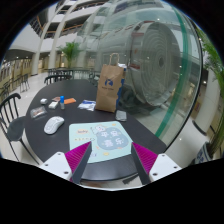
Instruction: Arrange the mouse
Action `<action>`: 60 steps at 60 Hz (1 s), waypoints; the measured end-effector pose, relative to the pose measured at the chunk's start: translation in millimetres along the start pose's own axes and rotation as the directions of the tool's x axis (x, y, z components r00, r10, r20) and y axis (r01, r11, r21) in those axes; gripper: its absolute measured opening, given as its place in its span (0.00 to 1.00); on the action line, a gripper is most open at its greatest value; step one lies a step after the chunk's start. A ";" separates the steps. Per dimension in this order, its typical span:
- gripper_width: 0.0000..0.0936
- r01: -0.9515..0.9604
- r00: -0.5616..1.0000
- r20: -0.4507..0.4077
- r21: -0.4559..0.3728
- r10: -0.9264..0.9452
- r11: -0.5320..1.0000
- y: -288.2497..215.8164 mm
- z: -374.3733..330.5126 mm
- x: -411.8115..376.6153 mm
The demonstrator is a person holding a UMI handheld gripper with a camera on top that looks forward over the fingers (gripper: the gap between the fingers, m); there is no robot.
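Gripper view: a round dark tabletop is seen, with the hand-held gripper held above its near edge, its fingers spread apart and nothing grasped. Between and just beyond the fingers a pale printed mat is laid flat. The mouse, white, is found well to the left of the mat, resting on the tabletop and not touched. Behind the mat a brown paper bag is stood upright. The task is judged barely begun: the mouse is yet to be reached, gripped and presumably set on the mat.
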State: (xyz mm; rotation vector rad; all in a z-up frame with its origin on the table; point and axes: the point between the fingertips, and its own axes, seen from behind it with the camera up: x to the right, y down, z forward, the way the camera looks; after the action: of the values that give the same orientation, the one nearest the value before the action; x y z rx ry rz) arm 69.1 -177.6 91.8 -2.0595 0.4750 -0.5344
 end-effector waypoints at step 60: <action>0.88 0.046 0.935 0.356 -0.093 -0.010 0.995 -11.0 129.2 -305.6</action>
State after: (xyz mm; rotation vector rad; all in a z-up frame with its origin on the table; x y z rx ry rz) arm -113.4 77.5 -17.1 -2.2006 0.2611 -0.1474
